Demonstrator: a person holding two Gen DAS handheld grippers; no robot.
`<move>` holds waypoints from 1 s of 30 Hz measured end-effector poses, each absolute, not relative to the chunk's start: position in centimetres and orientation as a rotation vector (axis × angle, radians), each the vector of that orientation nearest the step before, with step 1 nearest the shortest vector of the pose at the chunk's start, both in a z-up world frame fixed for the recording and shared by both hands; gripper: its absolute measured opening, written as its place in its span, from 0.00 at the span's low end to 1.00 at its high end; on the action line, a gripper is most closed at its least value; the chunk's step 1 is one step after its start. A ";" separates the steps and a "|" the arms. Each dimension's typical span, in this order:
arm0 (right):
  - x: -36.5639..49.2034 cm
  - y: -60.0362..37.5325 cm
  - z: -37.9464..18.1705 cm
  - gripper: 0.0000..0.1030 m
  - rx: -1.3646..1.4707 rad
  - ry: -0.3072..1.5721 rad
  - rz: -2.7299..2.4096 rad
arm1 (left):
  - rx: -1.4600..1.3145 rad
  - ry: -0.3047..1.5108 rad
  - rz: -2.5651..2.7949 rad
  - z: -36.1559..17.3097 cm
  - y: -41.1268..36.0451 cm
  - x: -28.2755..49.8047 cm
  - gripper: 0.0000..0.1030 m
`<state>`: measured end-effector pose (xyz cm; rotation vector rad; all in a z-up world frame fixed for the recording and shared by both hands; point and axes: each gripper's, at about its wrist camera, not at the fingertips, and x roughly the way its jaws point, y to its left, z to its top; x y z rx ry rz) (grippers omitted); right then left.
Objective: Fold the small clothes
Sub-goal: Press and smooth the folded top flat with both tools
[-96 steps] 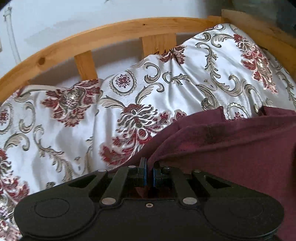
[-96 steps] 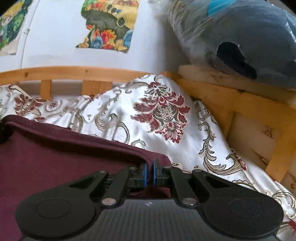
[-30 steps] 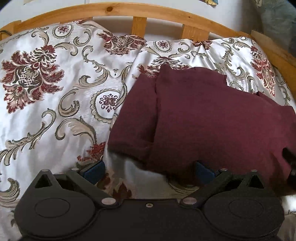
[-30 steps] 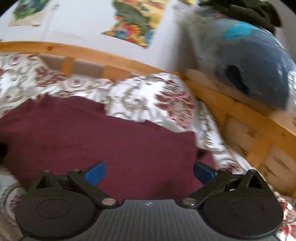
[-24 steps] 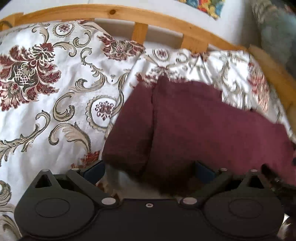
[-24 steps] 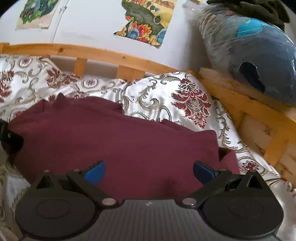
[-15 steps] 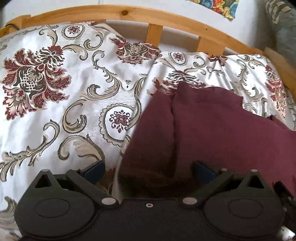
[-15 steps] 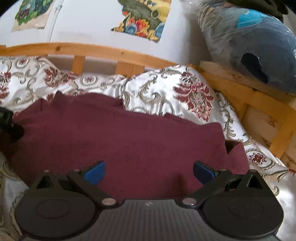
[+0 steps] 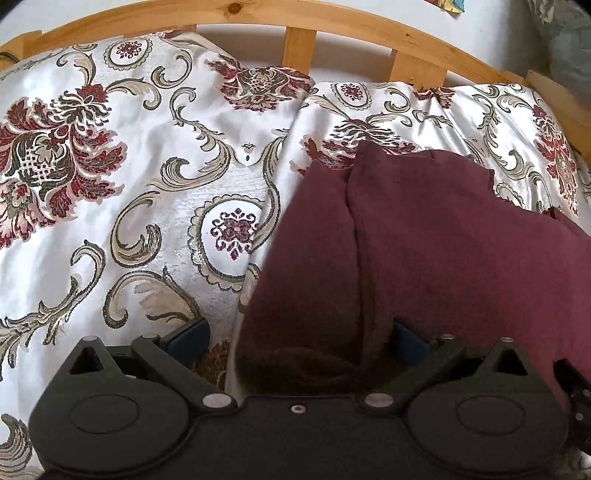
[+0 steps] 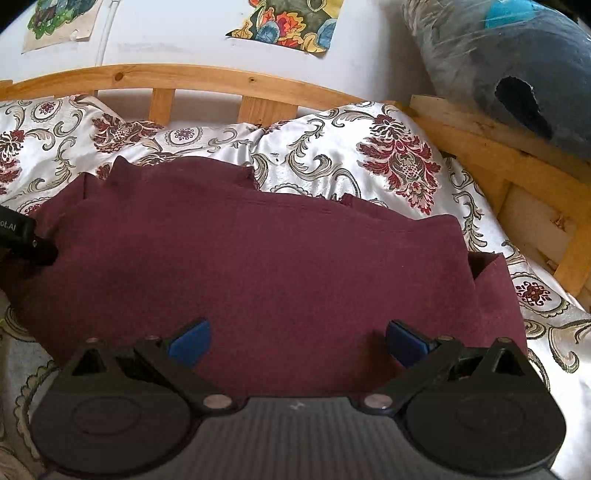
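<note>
— Where is your garment lying?

— Your maroon garment (image 10: 258, 266) is spread flat on the bed, on the white satin bedspread (image 9: 110, 206) with its red and gold floral scrolls. In the right wrist view it fills the middle, its far edge toward the wooden bed rail (image 10: 207, 79). A narrower flap (image 9: 314, 236) lies along its left side, set off from the main panel by a seam or crease.

— And your two tools?

— Your left tool (image 9: 297, 339) is released, its blue pads wide apart; one pad (image 9: 188, 338) sits over the bedspread just off the cloth, the other (image 9: 406, 341) over the garment, so the near left edge lies between them. Whether the pads touch the fabric, you cannot tell. Your right tool (image 10: 297, 339) is released as well, both blue pads (image 10: 190, 339) spread over the near part of the garment, nothing gripped.

— Anything else around you?

— Colourful pictures (image 10: 291, 22) are stuck on the white wall above the rail, and a dark bundle wrapped in clear plastic (image 10: 517, 55) rests on the wooden frame to your right.
</note>
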<state>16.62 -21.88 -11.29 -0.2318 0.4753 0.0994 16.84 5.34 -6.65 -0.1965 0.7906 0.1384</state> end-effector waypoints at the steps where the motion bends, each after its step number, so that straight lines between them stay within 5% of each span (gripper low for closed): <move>1: 16.6 -21.9 -11.3 1.00 -0.230 0.477 0.100 | -0.196 0.791 0.138 -6.7 5.3 16.8 1.00; 30: 16.8 -22.0 -11.4 1.00 -0.214 0.490 0.105 | -0.145 0.777 0.117 -6.5 5.0 16.9 0.99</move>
